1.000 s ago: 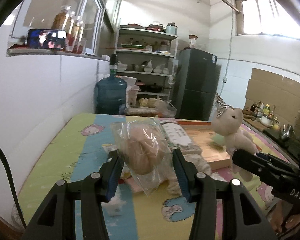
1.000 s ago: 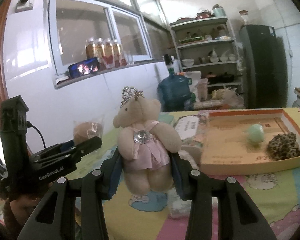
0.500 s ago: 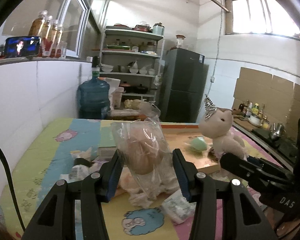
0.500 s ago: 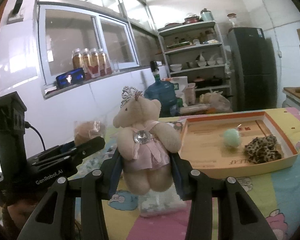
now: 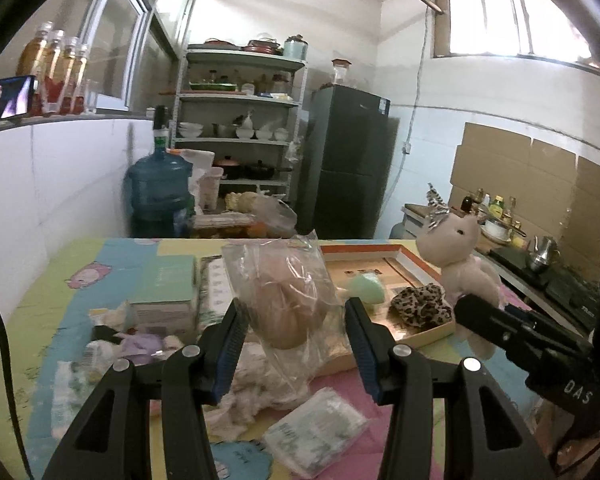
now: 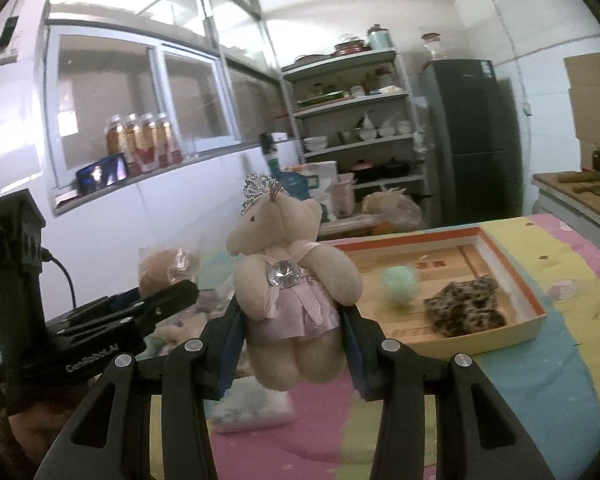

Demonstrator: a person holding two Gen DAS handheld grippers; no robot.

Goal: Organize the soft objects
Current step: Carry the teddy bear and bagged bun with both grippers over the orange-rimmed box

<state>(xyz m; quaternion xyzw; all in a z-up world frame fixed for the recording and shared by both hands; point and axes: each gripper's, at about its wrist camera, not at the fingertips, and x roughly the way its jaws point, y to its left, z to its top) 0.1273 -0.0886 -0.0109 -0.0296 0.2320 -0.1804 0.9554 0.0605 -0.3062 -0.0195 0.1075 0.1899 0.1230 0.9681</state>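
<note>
Two soft things, a pale green ball (image 6: 399, 283) and a leopard-print scrunchie (image 6: 465, 312), already lie in the shallow orange-rimmed cardboard tray (image 6: 512, 276), while short of it the left gripper (image 5: 294, 338) pinches a clear-bagged brown plush (image 5: 288, 300), the right gripper (image 6: 294, 334) pinches a crowned beige teddy bear in a pink dress (image 6: 288, 276), and more clutter waits on the table (image 5: 52, 280) beside the tray.

White walls (image 5: 80, 184) close in a small kitchen. A metal shelf rack (image 5: 240, 120) with bowls, pots and jars stands against the far wall, a dark fridge (image 5: 348, 160) beside it and a blue water jug (image 5: 160, 192) in front on the left. Daylight comes through a high barred window (image 5: 512, 20). A sliding glass window (image 6: 140, 100) has bottles (image 6: 140, 140) on its sill. Cardboard sheets (image 5: 520, 176) line the right wall above a counter (image 5: 512, 256) with bottles and a kettle.
</note>
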